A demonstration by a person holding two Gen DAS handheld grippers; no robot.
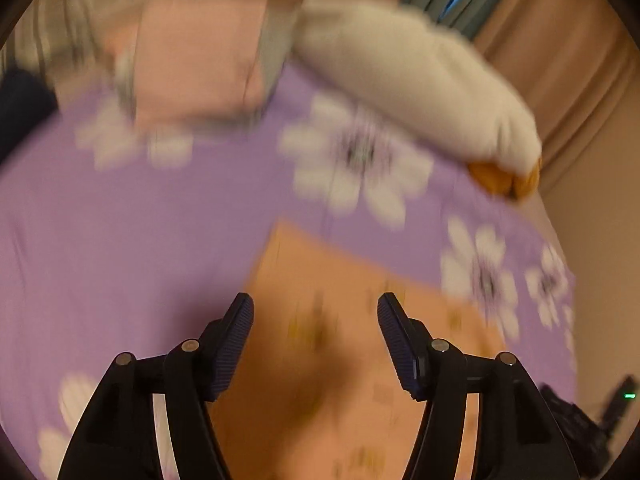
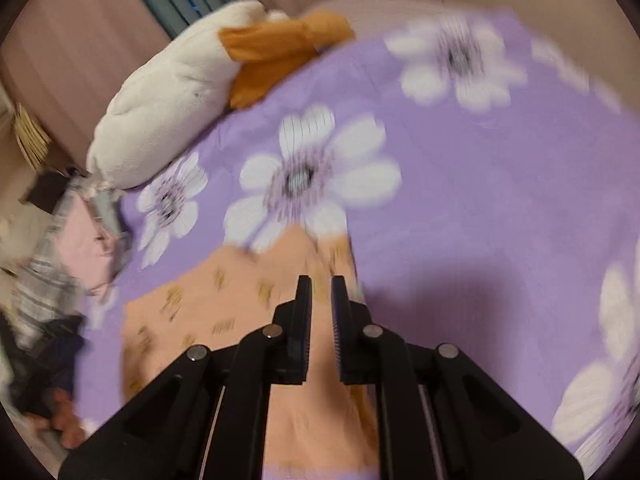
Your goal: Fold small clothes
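A small orange garment (image 1: 320, 344) with a faint yellow print lies flat on the purple flowered bedsheet (image 1: 120, 240). My left gripper (image 1: 316, 308) is open and hovers just above it, one finger on each side of its near part. In the right wrist view the same garment (image 2: 224, 312) lies under my right gripper (image 2: 321, 284). The right jaws stand nearly closed with a narrow gap, near the garment's right edge. I cannot tell whether cloth is pinched between them. Both views are blurred.
A white plush toy with orange parts (image 1: 420, 80) (image 2: 168, 100) lies at the bed's far edge. A pink and grey pile of clothes (image 1: 192, 72) (image 2: 76, 248) lies beside it. Curtains (image 2: 80, 20) hang behind the bed. A dark device with a green light (image 1: 624, 396) is at lower right.
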